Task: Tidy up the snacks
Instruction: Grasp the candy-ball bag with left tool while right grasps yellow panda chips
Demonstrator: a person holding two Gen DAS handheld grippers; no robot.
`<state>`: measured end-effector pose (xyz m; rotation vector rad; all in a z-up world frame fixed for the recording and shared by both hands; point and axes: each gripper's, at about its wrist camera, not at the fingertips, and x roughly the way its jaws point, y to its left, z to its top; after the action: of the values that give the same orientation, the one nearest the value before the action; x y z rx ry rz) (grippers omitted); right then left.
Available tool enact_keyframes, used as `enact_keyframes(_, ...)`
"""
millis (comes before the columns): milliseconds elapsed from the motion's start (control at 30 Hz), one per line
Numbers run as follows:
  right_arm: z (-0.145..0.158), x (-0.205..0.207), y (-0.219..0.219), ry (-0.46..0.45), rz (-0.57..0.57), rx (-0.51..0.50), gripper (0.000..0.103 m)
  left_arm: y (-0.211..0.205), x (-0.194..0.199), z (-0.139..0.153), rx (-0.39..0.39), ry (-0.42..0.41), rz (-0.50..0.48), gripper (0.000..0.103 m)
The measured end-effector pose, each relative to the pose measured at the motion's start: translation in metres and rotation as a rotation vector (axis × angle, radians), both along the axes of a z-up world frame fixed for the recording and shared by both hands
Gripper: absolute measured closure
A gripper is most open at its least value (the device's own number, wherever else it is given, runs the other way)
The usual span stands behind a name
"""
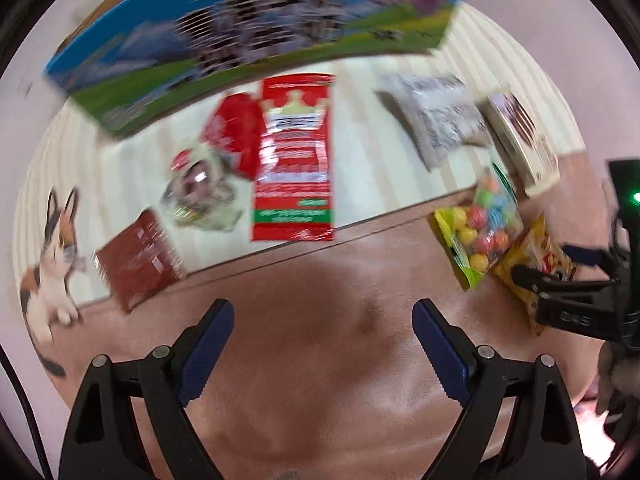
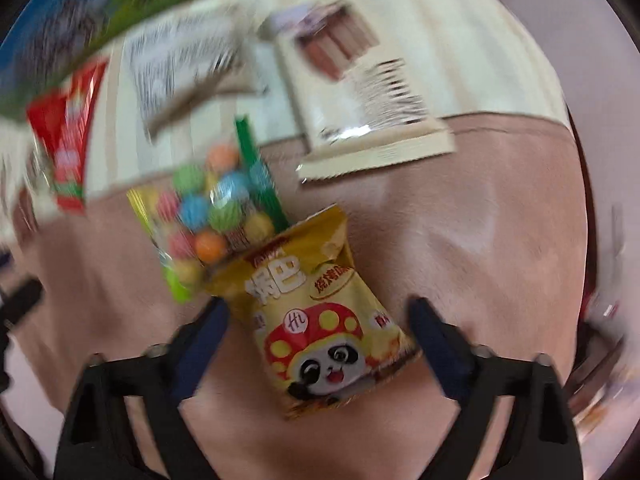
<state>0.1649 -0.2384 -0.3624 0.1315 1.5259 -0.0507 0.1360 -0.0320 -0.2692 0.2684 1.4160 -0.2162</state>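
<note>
A yellow snack bag (image 2: 316,280) with a panda lies on the brown surface (image 2: 460,240), between the fingers of my right gripper (image 2: 318,312). The jaws stand apart and neither pad visibly presses on it. Its top overlaps a clear bag of coloured candy balls (image 2: 212,216). In the left wrist view the right gripper (image 1: 552,264) hovers over the same yellow bag (image 1: 536,240). My left gripper (image 1: 322,312) is open over bare brown surface (image 1: 320,360), with nothing between its fingers. A tall red pack (image 1: 294,160) lies ahead of it.
On the striped cream mat (image 1: 360,184) lie a small red packet (image 1: 232,136), a clear wrapped snack (image 1: 200,192), a brown-red box (image 1: 140,256), a grey-white bag (image 1: 436,116) and a cream box (image 1: 520,140). A blue-green carton (image 1: 256,40) stands behind. Both views are blurred.
</note>
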Motion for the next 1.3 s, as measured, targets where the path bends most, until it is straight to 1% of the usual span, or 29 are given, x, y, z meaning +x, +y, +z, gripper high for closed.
enact_keyframes(33, -0.004, -0.001, 0.0, 0.003, 0.022, -0.005, 0.036, -0.008, 0.0, -0.001, 0.007, 0.002, -0.028, 0.012)
enact_keyframes(67, -0.004, -0.002, -0.002, -0.002, 0.019, 0.003, 0.039, -0.015, 0.0, -0.001, 0.009, 0.002, -0.05, 0.012)
enact_keyframes(133, -0.001, -0.005, -0.016, -0.006, -0.047, 0.014, 0.041, -0.037, 0.0, 0.0, 0.03, 0.004, -0.118, 0.012)
enact_keyframes(200, 0.002, -0.012, -0.04, -0.009, -0.167, 0.053, 0.042, -0.059, 0.002, -0.001, 0.037, 0.008, -0.186, 0.012)
enact_keyframes(267, 0.002, -0.026, -0.074, -0.012, -0.323, 0.14, 0.042, -0.084, 0.007, -0.004, 0.045, 0.009, -0.252, 0.012)
enact_keyframes(300, 0.001, -0.029, -0.082, -0.01, -0.358, 0.166, 0.042, -0.093, 0.009, -0.006, 0.047, 0.014, -0.279, 0.012)
enact_keyframes(333, -0.002, -0.034, -0.093, -0.003, -0.399, 0.209, 0.041, -0.113, 0.012, -0.013, 0.055, 0.026, -0.34, 0.012)
enact_keyframes(367, -0.005, -0.038, -0.102, 0.01, -0.432, 0.258, 0.04, -0.128, 0.012, -0.019, 0.066, 0.039, -0.398, 0.012)
enact_keyframes(400, -0.006, -0.041, -0.108, 0.017, -0.451, 0.296, 0.036, -0.139, 0.011, -0.023, 0.077, 0.048, -0.441, 0.012)
enact_keyframes(433, -0.007, -0.043, -0.113, 0.017, -0.462, 0.323, 0.033, -0.155, 0.009, -0.033, 0.101, 0.066, -0.518, 0.012)
enact_keyframes(467, -0.006, -0.044, -0.117, 0.018, -0.465, 0.327, 0.033, -0.165, 0.007, -0.039, 0.116, 0.078, -0.564, 0.012)
enact_keyframes(500, -0.005, -0.045, -0.121, 0.017, -0.463, 0.319, 0.033, -0.175, 0.005, -0.046, 0.125, 0.084, -0.6, 0.015)
enact_keyframes(533, -0.003, -0.045, -0.124, 0.014, -0.459, 0.311, 0.033, -0.183, 0.005, -0.053, 0.134, 0.091, -0.621, 0.021)
enact_keyframes(567, -0.001, -0.048, -0.127, 0.009, -0.454, 0.298, 0.033, -0.186, 0.005, -0.059, 0.136, 0.108, -0.619, 0.041)
enact_keyframes(600, -0.001, -0.047, -0.129, 0.006, -0.45, 0.289, 0.033, -0.188, 0.007, -0.063, 0.13, 0.135, -0.597, 0.049)
enact_keyframes(667, 0.003, -0.045, -0.131, 0.002, -0.439, 0.286, 0.033, -0.18, 0.011, -0.067, 0.097, 0.161, -0.513, 0.05)
enact_keyframes(767, 0.003, -0.042, -0.133, 0.005, -0.41, 0.285, 0.033, -0.146, 0.017, -0.069, 0.007, 0.245, -0.278, 0.05)
enact_keyframes(833, 0.001, -0.039, -0.125, 0.007, -0.378, 0.273, 0.033, -0.112, 0.018, -0.069, -0.069, 0.317, -0.07, 0.05)
enact_keyframes(900, -0.003, -0.035, -0.116, 0.011, -0.352, 0.249, 0.033, -0.086, 0.014, -0.069, -0.112, 0.357, 0.058, 0.05)
enact_keyframes(967, -0.007, -0.026, -0.102, 0.021, -0.323, 0.21, 0.033, -0.058, 0.006, -0.068, -0.156, 0.374, 0.172, 0.05)
enact_keyframes(1033, -0.008, -0.021, -0.091, 0.013, -0.289, 0.175, 0.042, -0.042, -0.001, -0.068, -0.164, 0.377, 0.217, 0.05)
enact_keyframes(1100, -0.007, -0.017, -0.075, 0.011, -0.233, 0.162, 0.044, -0.028, -0.011, -0.068, -0.16, 0.365, 0.25, 0.05)
enact_keyframes(1133, -0.006, -0.014, -0.065, 0.011, -0.196, 0.172, 0.046, -0.026, -0.015, -0.068, -0.154, 0.363, 0.255, 0.05)
enact_keyframes(1200, -0.003, -0.011, -0.045, 0.013, -0.125, 0.213, 0.047, -0.023, -0.022, -0.067, -0.153, 0.365, 0.255, 0.05)
enact_keyframes(1233, -0.003, -0.009, -0.038, 0.02, -0.096, 0.231, 0.047, -0.03, -0.021, -0.06, -0.15, 0.364, 0.252, 0.05)
enact_keyframes(1267, -0.004, -0.007, -0.027, 0.042, -0.05, 0.26, 0.047, -0.03, -0.024, -0.061, -0.152, 0.36, 0.247, 0.049)
enact_keyframes(1300, -0.005, -0.006, -0.02, 0.058, -0.027, 0.279, 0.044, -0.031, -0.022, -0.061, -0.157, 0.357, 0.243, 0.049)
